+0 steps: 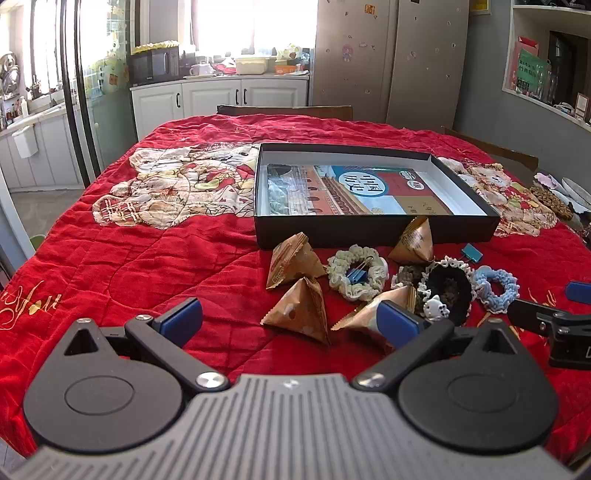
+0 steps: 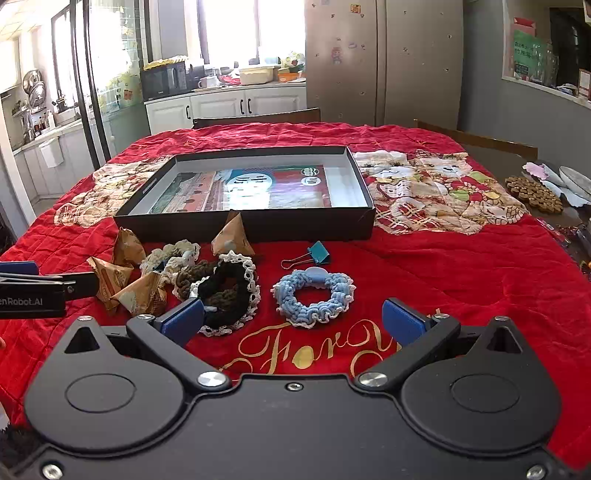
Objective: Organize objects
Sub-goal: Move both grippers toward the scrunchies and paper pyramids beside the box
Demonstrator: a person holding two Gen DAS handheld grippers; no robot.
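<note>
Bright daylight floods through the kitchen window (image 1: 236, 22) above white cabinets (image 1: 221, 96) carrying a black microwave (image 1: 153, 66). A tall steel fridge (image 1: 388, 55) stands beside grey walls (image 1: 480, 74). A red quilted cloth (image 1: 147, 251) covers the tabletop.

Lit brightly by daylight from the kitchen window (image 1: 255, 22), blown out to white (upper centre of both views). Bent strongly by fisheye distortion toward the edges; glare on the box (image 2: 236, 192) contents.

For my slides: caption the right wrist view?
Open right gripper hovers before a blue scrunchie, black box beyond.
</note>
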